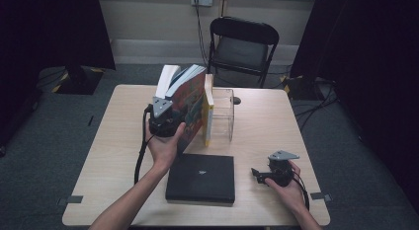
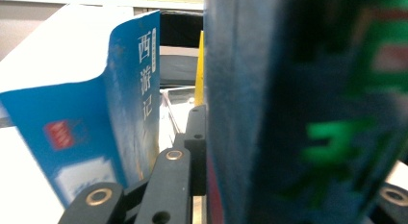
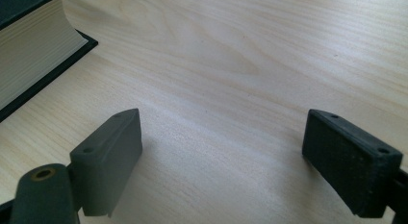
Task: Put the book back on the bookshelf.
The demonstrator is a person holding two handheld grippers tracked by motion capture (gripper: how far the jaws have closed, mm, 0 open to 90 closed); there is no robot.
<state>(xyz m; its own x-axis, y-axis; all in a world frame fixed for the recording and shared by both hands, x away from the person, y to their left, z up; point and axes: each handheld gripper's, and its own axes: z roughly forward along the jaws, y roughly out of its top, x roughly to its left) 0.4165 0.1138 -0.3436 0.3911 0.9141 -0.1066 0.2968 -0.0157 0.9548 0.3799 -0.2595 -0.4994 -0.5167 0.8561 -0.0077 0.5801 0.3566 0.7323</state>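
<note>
At the table's far middle, the left gripper point(image 1: 174, 122) is clamped on one colourful book point(image 1: 190, 104) among three upright books beside a clear box point(image 1: 222, 116); one black book point(image 1: 200, 178) lies near; the right gripper point(image 3: 221, 156) gapes empty.

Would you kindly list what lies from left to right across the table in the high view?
Left hand-held gripper shut on the colourful book → yellow-spined book → clear box → right hand-held gripper, jaws open. The black book lying in front overlaps, so I left it out.
</note>
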